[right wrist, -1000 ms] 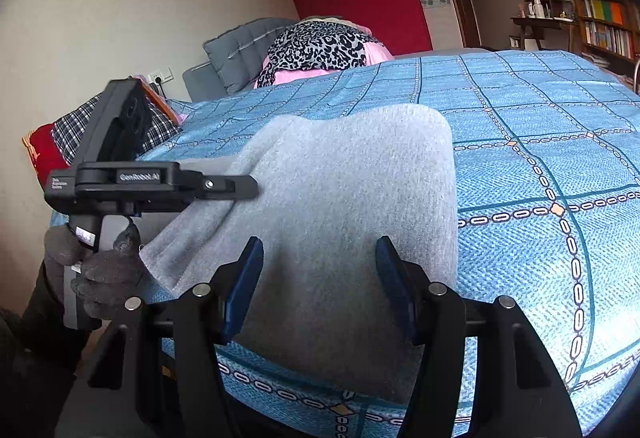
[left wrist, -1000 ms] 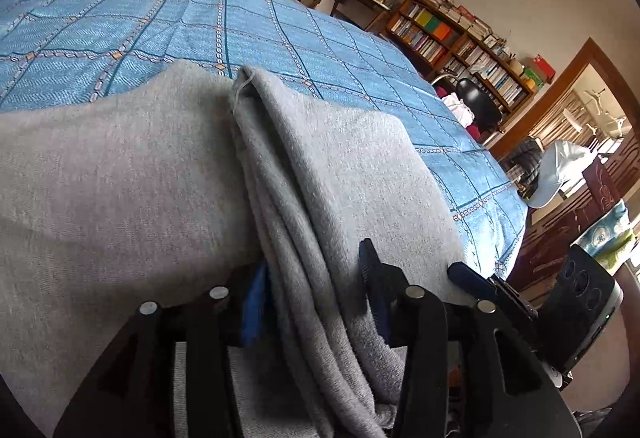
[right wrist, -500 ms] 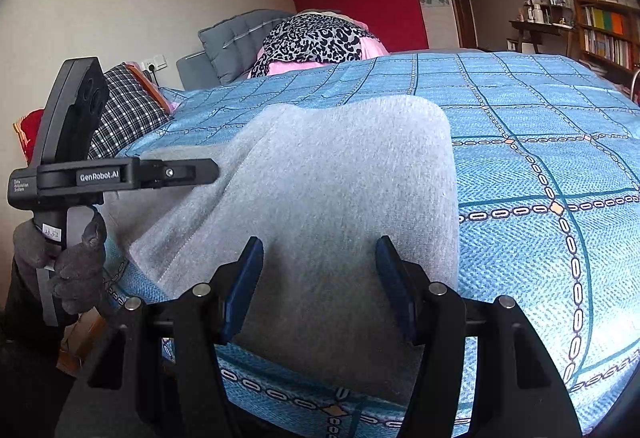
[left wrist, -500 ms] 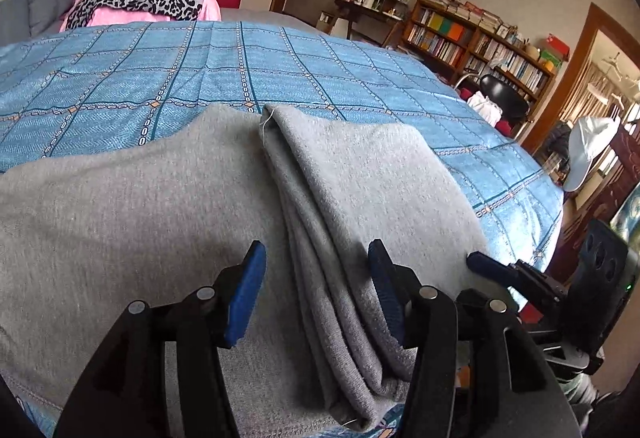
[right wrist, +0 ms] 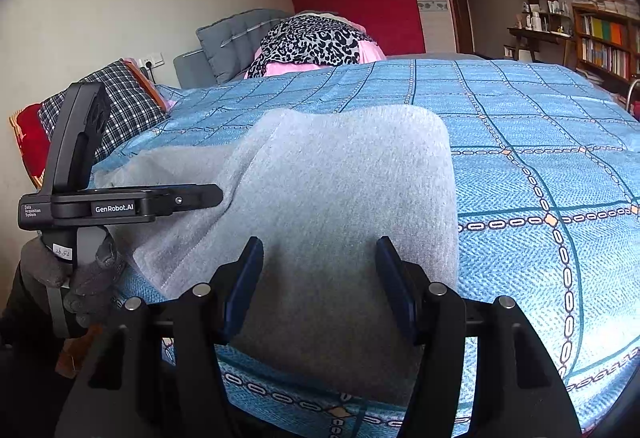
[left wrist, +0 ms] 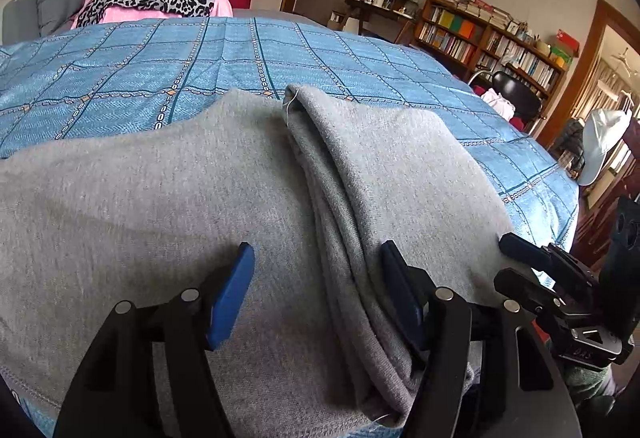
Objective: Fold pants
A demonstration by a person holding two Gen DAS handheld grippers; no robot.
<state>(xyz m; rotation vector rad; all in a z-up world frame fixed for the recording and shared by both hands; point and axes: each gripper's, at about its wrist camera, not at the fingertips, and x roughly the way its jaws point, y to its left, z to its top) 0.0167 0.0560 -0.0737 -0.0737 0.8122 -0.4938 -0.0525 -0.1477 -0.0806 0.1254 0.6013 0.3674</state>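
Where the grey pants (left wrist: 248, 198) lie on the blue bedspread (left wrist: 200, 70), part of them is folded over into a thicker stack on one side.

Their near edge runs under both claws and out of the frame, so the waistband and cuffs cannot be made out. Spread wide, the left gripper (left wrist: 316, 278) hovers over the fold's layered edge, holding nothing. Also wide and empty, the right gripper (right wrist: 318, 270) sits over the folded stack. A gloved hand (right wrist: 80, 278) holds the other tool at the frame's side, its tips hidden behind its body. Beyond lie a leopard-print blanket (right wrist: 312, 42), a plaid pillow (right wrist: 120, 98) and a bookshelf (left wrist: 492, 42).
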